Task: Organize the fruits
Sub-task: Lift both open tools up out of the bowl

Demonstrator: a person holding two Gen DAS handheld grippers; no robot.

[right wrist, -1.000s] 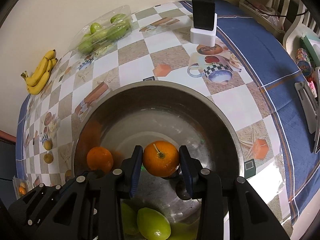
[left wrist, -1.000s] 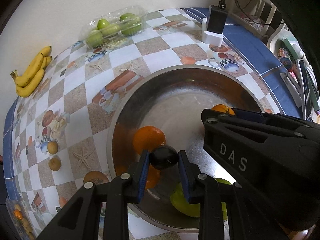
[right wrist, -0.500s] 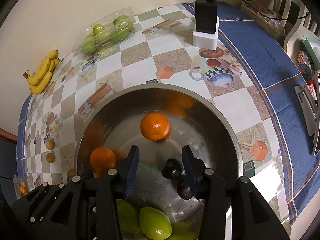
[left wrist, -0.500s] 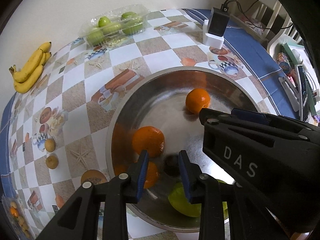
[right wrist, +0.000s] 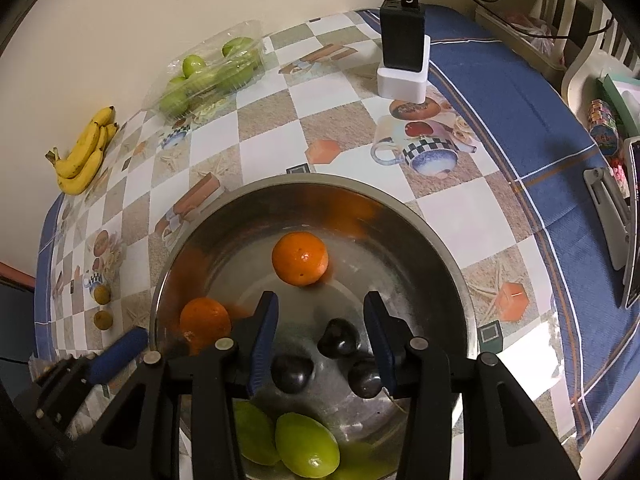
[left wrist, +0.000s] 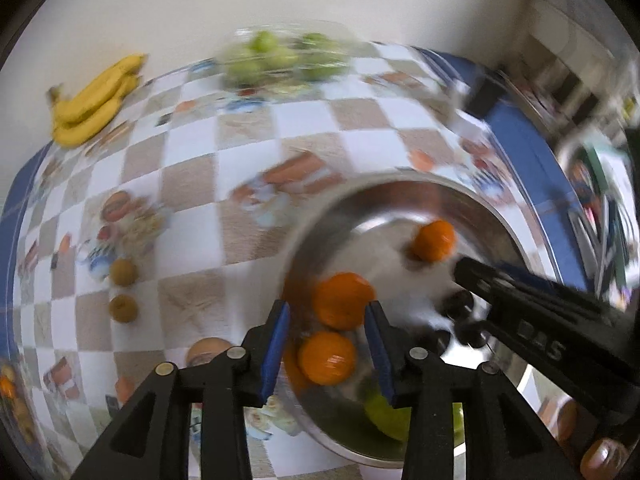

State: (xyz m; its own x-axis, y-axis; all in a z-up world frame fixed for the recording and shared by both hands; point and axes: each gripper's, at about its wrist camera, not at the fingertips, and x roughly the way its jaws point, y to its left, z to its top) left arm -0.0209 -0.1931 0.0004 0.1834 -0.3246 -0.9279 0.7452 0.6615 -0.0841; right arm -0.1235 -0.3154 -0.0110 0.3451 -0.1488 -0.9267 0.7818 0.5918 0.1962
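Observation:
A steel bowl [right wrist: 304, 178] holds two oranges [right wrist: 300, 258] [right wrist: 205, 322], three dark plums [right wrist: 338, 338] and green fruits [right wrist: 306, 444]. My right gripper [right wrist: 320, 340] hangs open over the plums with nothing in its grip. In the blurred left wrist view, my left gripper [left wrist: 326, 344] is over the left side of the bowl [left wrist: 400, 184]. Its jaws are opening and hold nothing. Oranges [left wrist: 344, 300] lie below the gap. The right gripper's body crosses the bowl's right side in that view.
On the checked tablecloth lie bananas [right wrist: 86, 152] at the far left, a clear box of green apples [right wrist: 208, 72] by the wall and two small brown fruits [right wrist: 102, 294] left of the bowl. A black charger [right wrist: 402, 40] stands behind the bowl.
The left gripper let its dark plum drop into the bowl, then swung left and rolled. The right gripper released its orange, which rolled to the far side of the bowl.

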